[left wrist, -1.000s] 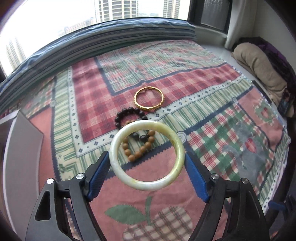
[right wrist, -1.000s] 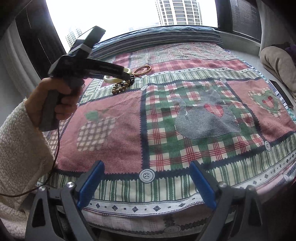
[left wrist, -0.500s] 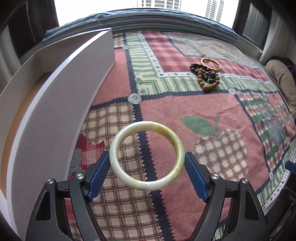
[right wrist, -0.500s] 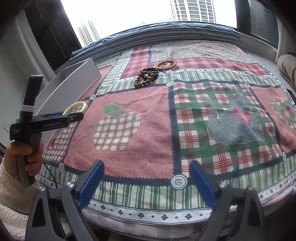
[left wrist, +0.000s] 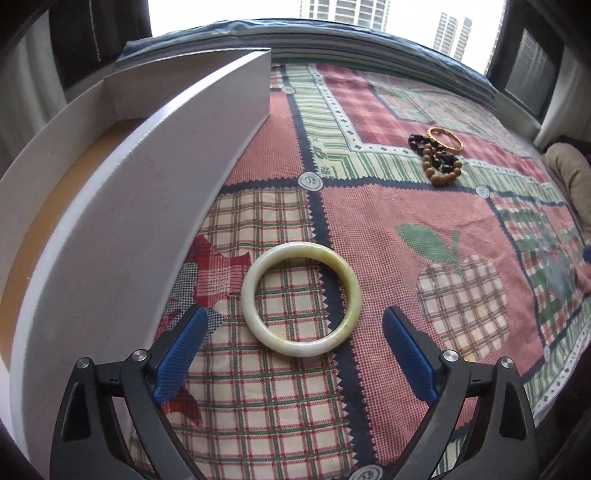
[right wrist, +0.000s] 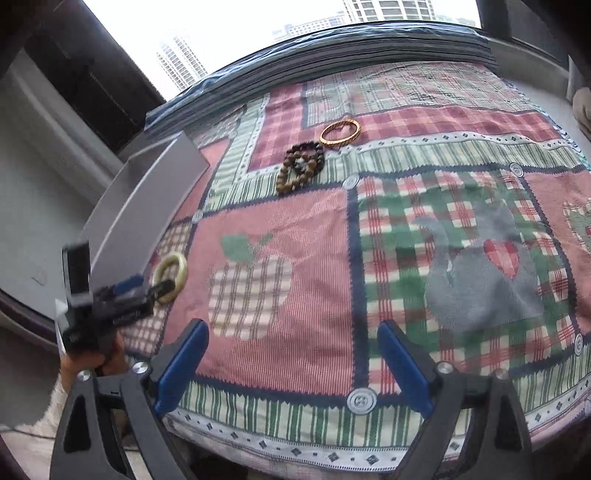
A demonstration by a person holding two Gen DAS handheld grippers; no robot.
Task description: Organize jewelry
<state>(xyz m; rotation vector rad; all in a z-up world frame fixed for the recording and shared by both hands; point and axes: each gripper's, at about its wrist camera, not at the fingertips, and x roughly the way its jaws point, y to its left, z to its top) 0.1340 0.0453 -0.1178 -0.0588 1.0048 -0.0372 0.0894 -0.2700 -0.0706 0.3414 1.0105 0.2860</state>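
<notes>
One bangle down: left gripper jaws opening, jade bangle released onto quilt beside white box, not inside. Right gripper spread, empty. Three bracelets remain.

This is a bedroom in a high apartment. A bed is covered with a patchwork quilt with apple and heart patterns, a beige pillow lies at its side, and tall residential towers show through the window.

Both wrist views overlook the quilt, perhaps steeply.
</notes>
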